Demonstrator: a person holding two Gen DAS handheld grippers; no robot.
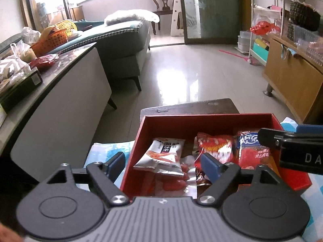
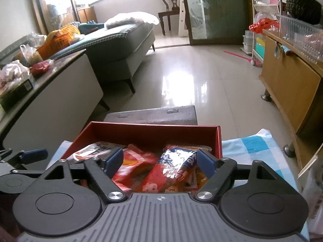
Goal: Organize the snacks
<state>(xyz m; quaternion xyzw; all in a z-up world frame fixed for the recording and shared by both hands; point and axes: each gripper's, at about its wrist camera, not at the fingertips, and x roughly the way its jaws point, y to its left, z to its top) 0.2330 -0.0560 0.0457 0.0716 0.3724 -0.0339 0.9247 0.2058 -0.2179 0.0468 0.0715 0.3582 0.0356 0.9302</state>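
An open red box point(image 1: 208, 117) point(image 2: 153, 126) sits on a blue-and-white checked cloth point(image 2: 248, 147) and holds several snack packets. My left gripper point(image 1: 163, 162) is open over the box's left side, one finger outside the left wall and one inside. A white and silver packet point(image 1: 163, 153) lies between them, untouched, with a pack of red sausages point(image 1: 171, 183) under it. My right gripper point(image 2: 160, 160) is open over the right half, above a blue, silver and red packet point(image 2: 175, 165) and a red-orange packet point(image 2: 137, 167). Nothing is gripped.
A grey block point(image 2: 153, 114) stands just beyond the box. A low table point(image 1: 60, 92) with bags and an orange basket point(image 1: 50, 40) runs along the left, with a sofa point(image 1: 125, 46) behind it. A wooden cabinet point(image 1: 292, 80) lines the right. Shiny tiled floor point(image 1: 191, 70) lies ahead.
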